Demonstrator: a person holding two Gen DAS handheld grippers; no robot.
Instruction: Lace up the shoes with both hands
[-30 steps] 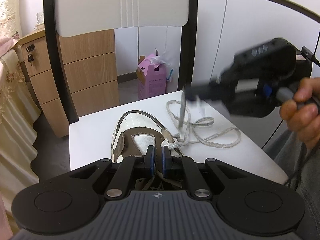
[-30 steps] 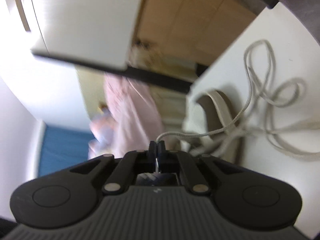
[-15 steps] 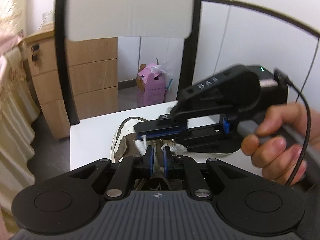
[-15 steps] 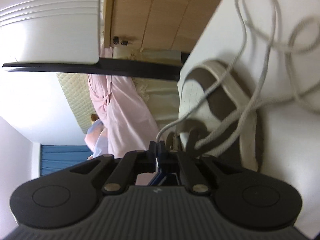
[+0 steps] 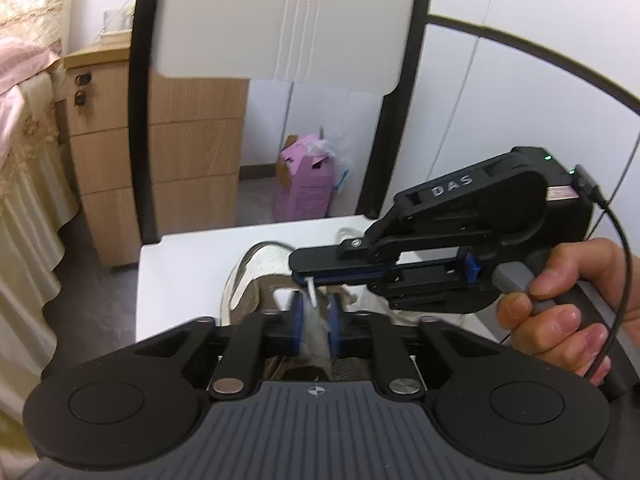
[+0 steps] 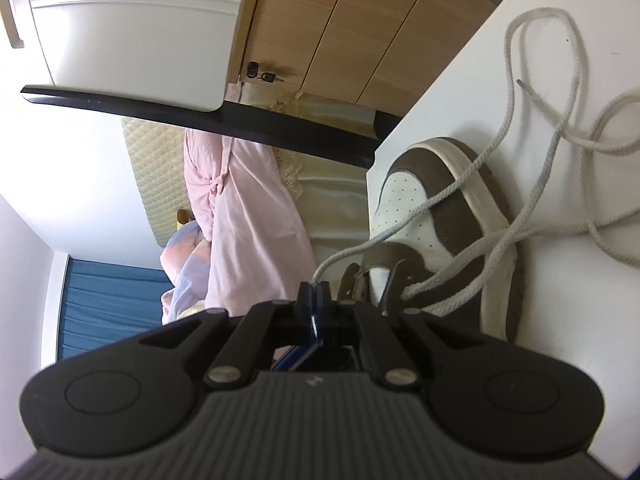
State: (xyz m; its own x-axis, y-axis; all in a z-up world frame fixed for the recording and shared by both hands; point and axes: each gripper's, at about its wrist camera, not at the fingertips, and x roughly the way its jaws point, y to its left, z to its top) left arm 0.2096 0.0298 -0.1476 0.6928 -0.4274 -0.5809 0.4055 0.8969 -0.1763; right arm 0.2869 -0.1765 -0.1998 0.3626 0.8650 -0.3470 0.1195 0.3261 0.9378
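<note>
- Left wrist view: the shoe (image 5: 260, 264), white with brown trim, lies on the white chair seat (image 5: 180, 272), toe pointing towards the backrest (image 5: 280, 20).
- The left gripper (image 5: 315, 316) sits low over the shoe's throat. Its jaws have just been closing and are now almost together, with a blurred grey-white strip pinched between the blue pads (image 5: 296, 322). The strip looks like part of the shoelace (image 5: 311, 290).
- The right gripper (image 5: 304, 276), held in the right hand (image 5: 560, 300), reaches in from the right. Its jaws are closed on the lace's white tip, which points down into the left gripper's gap.
- On the floor behind the chair stands a pink carton (image 5: 306, 188) with its top open and something white and crumpled sticking out. What it is cannot be told.
- Left of the carton stands a wooden drawer cabinet (image 5: 192, 152) with its drawers shut.
- Right wrist view, rolled sideways: the right gripper's jaws are pressed together on the lace, which runs up from them and across the toe of the shoe.
- More strands leave the eyelets just beside the gripper and spread in loose loops over the seat. One free tip (image 6: 520, 84) lies among the loops.
- A bunch of keys (image 6: 266, 77) hangs from the cabinet's lock.
- Pink cloth (image 6: 248, 220) hangs beyond the seat.
</note>
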